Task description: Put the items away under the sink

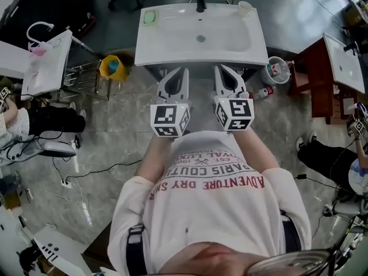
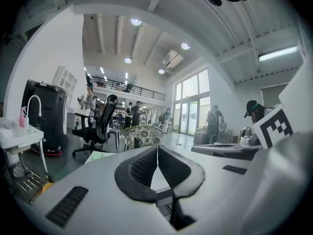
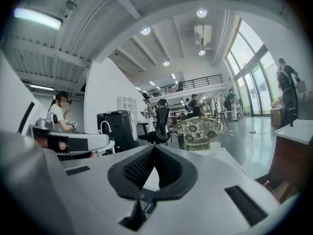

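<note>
A white sink (image 1: 172, 45) stands ahead of me with a dark faucet (image 1: 200, 2), a green soap pad (image 1: 149, 17) at its back left and a pale cup (image 1: 245, 7) at its back right. On the floor to its right sit a clear bucket (image 1: 277, 69) holding items and a small bottle (image 1: 264, 92); a yellow bucket (image 1: 112, 66) sits to its left. My left gripper (image 1: 174, 72) (image 2: 157, 149) and right gripper (image 1: 229, 71) (image 3: 153, 149) are held side by side, tips at the sink's front edge. Both are shut and hold nothing. The space under the sink is hidden.
A second white sink (image 1: 49, 62) and a wire rack (image 1: 80, 76) stand at the left. A brown cabinet (image 1: 313, 73) stands at the right. People sit at both sides, and cables (image 1: 86, 174) run across the floor on the left.
</note>
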